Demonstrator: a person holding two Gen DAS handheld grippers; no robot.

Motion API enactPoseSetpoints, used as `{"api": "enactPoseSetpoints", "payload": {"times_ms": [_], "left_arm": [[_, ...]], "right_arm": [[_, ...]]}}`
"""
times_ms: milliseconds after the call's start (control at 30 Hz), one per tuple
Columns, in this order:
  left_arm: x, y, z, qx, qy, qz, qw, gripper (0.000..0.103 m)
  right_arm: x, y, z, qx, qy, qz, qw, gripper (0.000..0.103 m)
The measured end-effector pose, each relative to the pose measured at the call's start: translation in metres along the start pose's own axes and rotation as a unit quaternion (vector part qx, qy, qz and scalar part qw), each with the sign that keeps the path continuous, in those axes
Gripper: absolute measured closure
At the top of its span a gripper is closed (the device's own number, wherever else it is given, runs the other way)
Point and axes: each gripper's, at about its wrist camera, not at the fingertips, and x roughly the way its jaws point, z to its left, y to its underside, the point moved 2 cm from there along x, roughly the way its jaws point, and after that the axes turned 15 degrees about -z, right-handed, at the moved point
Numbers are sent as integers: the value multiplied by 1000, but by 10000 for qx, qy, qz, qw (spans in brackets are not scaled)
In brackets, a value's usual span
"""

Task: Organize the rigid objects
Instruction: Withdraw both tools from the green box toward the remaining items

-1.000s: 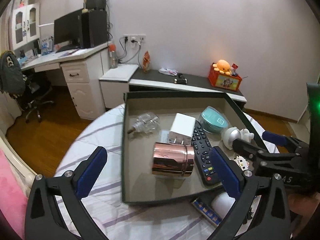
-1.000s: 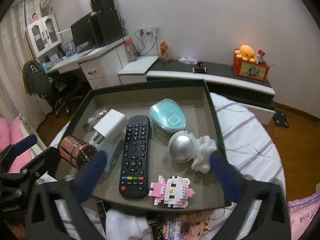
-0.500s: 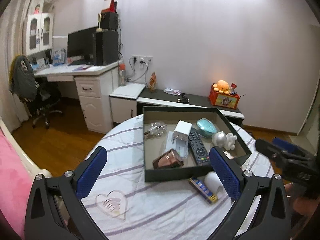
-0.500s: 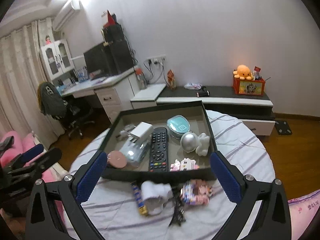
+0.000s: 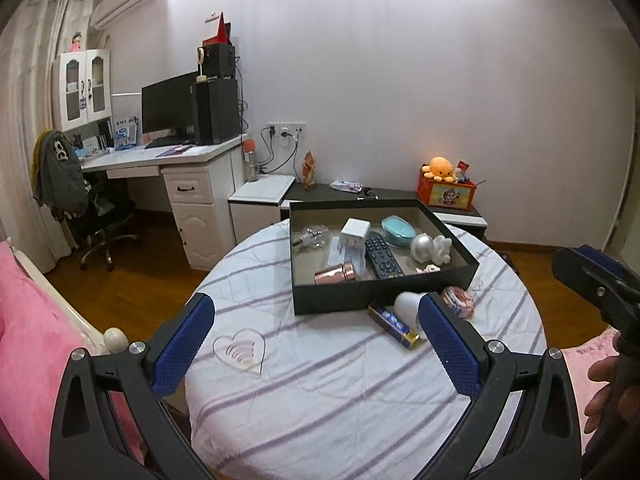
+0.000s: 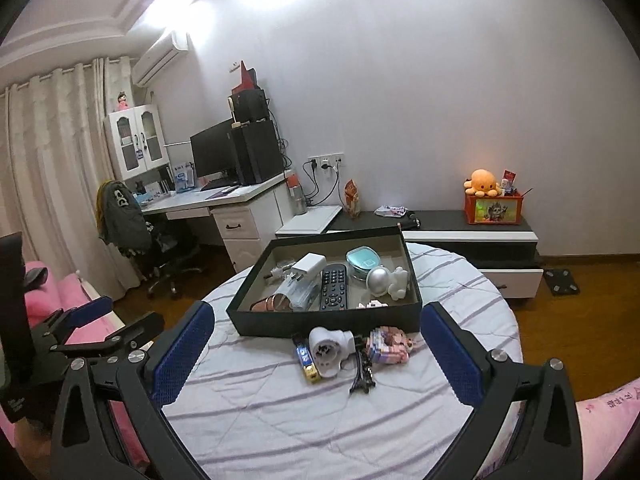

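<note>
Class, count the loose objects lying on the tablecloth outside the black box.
4 visible: blue-wrapped bar, white plug adapter, black clip and pink block figure, all clustered before the black box. More may be hidden.

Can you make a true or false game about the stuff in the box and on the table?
1. The remote lies inside the box. True.
2. The rose-gold cup stands upright on the table. False: it lies on its side inside the box.
3. The left hand-held gripper is shut on a toy. False: it is open and holds nothing.
4. The white plug adapter lies on the table, outside the box. True.
5. The orange octopus sits inside the box. False: it sits on the red box by the wall.
6. The right hand-held gripper is open. True.
</note>
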Motion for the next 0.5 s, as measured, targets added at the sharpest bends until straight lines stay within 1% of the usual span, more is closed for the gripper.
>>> {"api": "enactPoseSetpoints", "payload": {"times_ms": [200, 500], "left_arm": [[-15, 8, 3, -19, -74, 53, 10000, 0], [-20, 10, -1, 22, -71, 70, 9999, 0]], "right_arm": [[-10, 7, 6, 5, 18, 26, 10000, 0], [-12, 12, 8, 15, 7, 154, 9999, 0]]}}
